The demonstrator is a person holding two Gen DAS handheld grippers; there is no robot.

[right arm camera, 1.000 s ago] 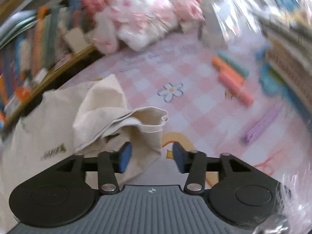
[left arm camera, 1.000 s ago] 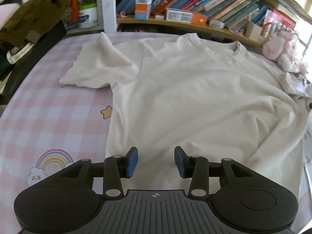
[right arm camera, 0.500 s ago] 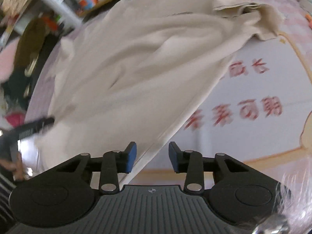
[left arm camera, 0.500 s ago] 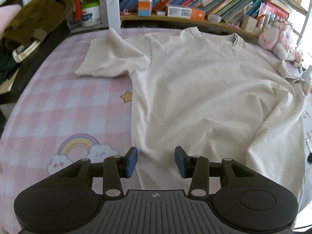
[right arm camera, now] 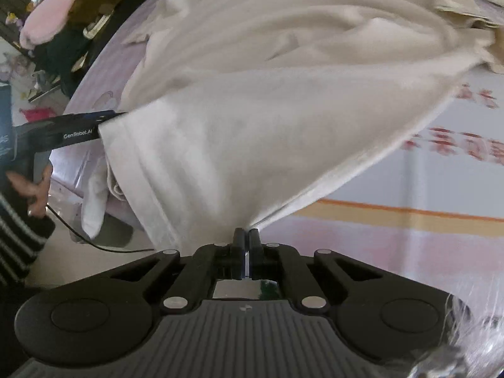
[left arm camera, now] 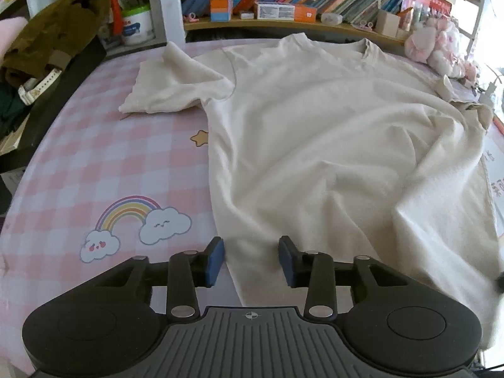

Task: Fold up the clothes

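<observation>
Now pinning the hem corners

My right claw (right arm camera: 245,236) grips the shirt (left arm camera: 315,132) hem on the table (left arm camera: 94,163); my left claw (left arm camera: 251,260), just narrowing, straddles the other corner without pinching, readying a fold

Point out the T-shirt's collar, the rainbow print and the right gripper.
T-shirt collar (left arm camera: 368,48), left wrist view: on the ribbed neckline.
Rainbow print (left arm camera: 127,212), left wrist view: on the arch over the clouds.
Right gripper (right arm camera: 245,236), right wrist view: between its fingertips, pinching the shirt's hem.
</observation>
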